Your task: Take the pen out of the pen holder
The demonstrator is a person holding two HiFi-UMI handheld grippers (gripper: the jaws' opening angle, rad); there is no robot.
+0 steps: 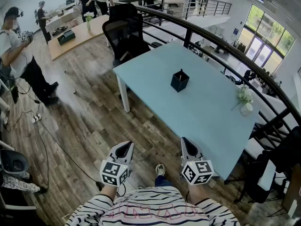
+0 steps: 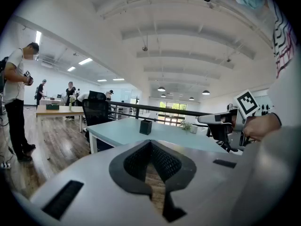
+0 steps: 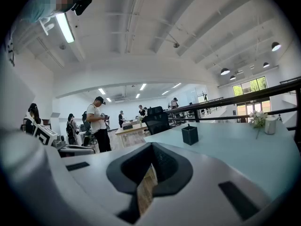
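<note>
While you stand short of the table point(image 1: 202, 117), both grippers sit low in front of your striped shirt point(image 1: 155, 211), pointing toward it. Your left gripper point(image 1: 127, 146) has its jaws closed together with nothing between them. Your right gripper point(image 1: 186, 141) is the same, closed and empty. The pen holder point(image 1: 179, 81) stands upright near the middle of the table, well apart from both grippers. The pen point(image 3: 189, 125) shows only as a thin tip above the holder's rim. A vase point(image 1: 245, 106) of flowers sits near the table's right edge, and a black chair point(image 1: 123, 36) stands at its far end.
</note>
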